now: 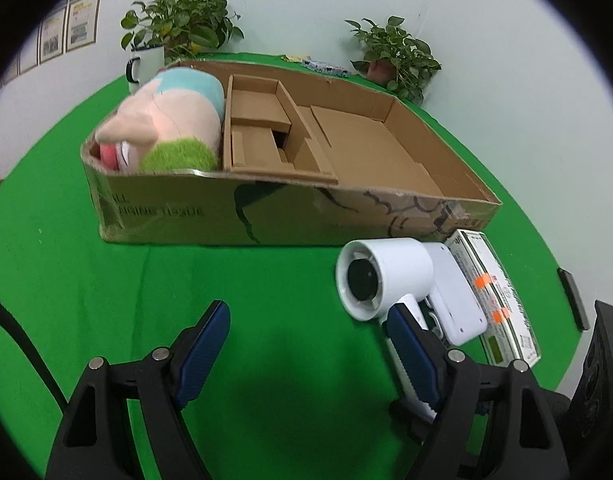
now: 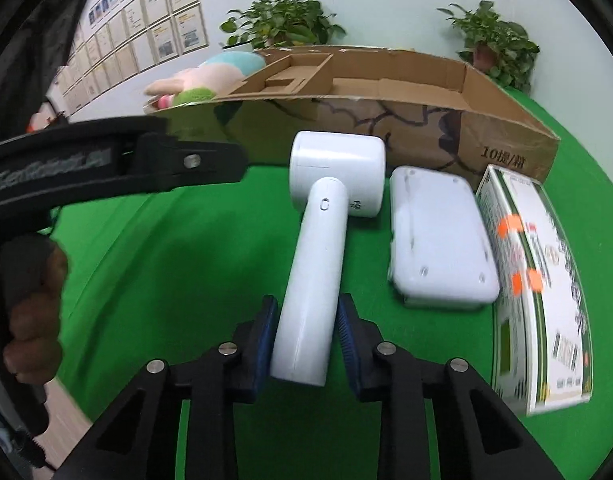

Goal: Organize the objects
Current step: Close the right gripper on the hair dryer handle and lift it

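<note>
The white hair dryer point(image 2: 330, 216) lay on the green cloth point(image 2: 186, 280) in the middle of the right wrist view, its round head toward the cardboard box point(image 2: 506, 128) and its handle running down between the blue pads of the right gripper point(image 2: 306, 340). The pads stood tight against both sides of the handle, so this gripper was grasping the dryer. Just right of the dryer lay a white flat case point(image 2: 438, 240), and a green and white carton point(image 2: 538, 280) with orange dots touched its right edge, so there was little free room on that side. To the left of the dryer the cloth was bare up to the black body of the other tool, held by a hand point(image 2: 30, 320) at the left edge.

In the left wrist view the left gripper point(image 1: 306, 340) was released, with its jaws wide apart over bare cloth in the lower centre; only this view showed the inside of the box. A plush toy point(image 1: 162, 124) filled its left end, a cardboard insert point(image 1: 266, 132) sat in the middle, and the right part had an open floor. A white mug point(image 1: 146, 64) stood behind the box at the upper left.

On the box's right end I could read "10" followed by Chinese signs; the other printing was too blurred to read.
</note>
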A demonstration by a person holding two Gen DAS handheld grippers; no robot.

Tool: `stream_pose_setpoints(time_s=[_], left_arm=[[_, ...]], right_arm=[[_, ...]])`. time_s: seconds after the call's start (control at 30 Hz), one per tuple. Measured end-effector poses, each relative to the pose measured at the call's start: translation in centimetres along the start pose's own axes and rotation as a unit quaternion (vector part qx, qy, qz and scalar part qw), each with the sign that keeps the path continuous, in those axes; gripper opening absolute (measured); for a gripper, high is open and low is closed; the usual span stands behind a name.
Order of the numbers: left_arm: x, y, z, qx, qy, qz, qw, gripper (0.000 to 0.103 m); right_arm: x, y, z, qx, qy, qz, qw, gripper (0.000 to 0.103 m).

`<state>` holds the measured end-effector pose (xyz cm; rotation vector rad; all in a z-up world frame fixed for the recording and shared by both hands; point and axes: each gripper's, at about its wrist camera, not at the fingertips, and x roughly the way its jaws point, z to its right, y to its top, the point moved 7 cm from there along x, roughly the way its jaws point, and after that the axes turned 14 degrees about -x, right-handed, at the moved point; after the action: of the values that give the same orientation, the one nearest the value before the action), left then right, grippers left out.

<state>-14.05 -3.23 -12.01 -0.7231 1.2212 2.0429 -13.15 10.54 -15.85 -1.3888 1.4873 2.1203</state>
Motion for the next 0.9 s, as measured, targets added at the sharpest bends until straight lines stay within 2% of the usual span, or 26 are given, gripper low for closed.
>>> stream_pose_setpoints(time_s=[0.07,0.13,0.17,0.2,0.27,0.37,0.47,0.53,0.6,0.67,0.73,0.9], left_arm=[[0.4,-1.1,-0.2,-0.014,-0.013,-0.022,0.9996,0.081],[0.8,-2.1,-0.2,-0.021,-0.024,-0.041,0.9987,0.075],[1.0,-2.5,-0.2,-0.022,-0.029,-0.048,0.9982,0.074],[1.1,-2.9,-0.2,-0.024,-0.032,-0.055,0.9977,0.074],[1.2,-3.1,0.0,-0.026,-0.039,-0.060,0.9971,0.074],[1.0,-2.6,0.2,-0.030,-0.050,-0.061,0.9964,0.074],[1.4,-2.2,0.6,-0.028,-0.056,-0.071,0.9955,0.074],[1.5,-2.3,0.6,-0.024,-0.051,-0.070,0.9959,0.074],[1.4,-2.9,0.8,-0.021,-0.058,-0.074,0.9953,0.074],[1.2,-3.6,1.0,-0.018,-0.065,-0.080,0.9945,0.074],[1.1,-4.3,1.2,-0.013,-0.070,-0.088,0.9936,0.074],[0.8,-5.9,1.6,-0.031,-0.094,-0.107,0.9894,0.074]], right_arm=[[-0.8,-0.7,-0.7,0.007,0.028,-0.001,1.000,0.029],[-1.6,-0.9,-1.2,0.011,0.041,0.008,0.999,0.033],[-1.9,-1.1,-1.4,0.010,0.044,0.012,0.999,0.047],[-2.2,-0.9,-1.5,0.008,0.046,0.019,0.999,0.069],[-3.1,-0.7,-1.8,0.006,0.040,0.042,0.998,0.091],[-3.4,0.0,-1.9,-0.009,0.037,0.058,0.998,0.095],[-2.5,0.6,-1.8,-0.021,0.029,0.052,0.998,0.095],[-1.9,0.7,-1.7,-0.022,0.029,0.043,0.998,0.085],[-1.5,0.5,-1.8,-0.021,0.034,0.031,0.999,0.054],[-1.2,-0.2,-1.9,-0.025,0.027,0.017,0.999,0.035],[-1.1,-1.0,-2.2,-0.019,0.029,0.014,0.999,0.033],[-3.3,-2.7,-4.0,-0.002,0.080,0.020,0.997,0.036]])
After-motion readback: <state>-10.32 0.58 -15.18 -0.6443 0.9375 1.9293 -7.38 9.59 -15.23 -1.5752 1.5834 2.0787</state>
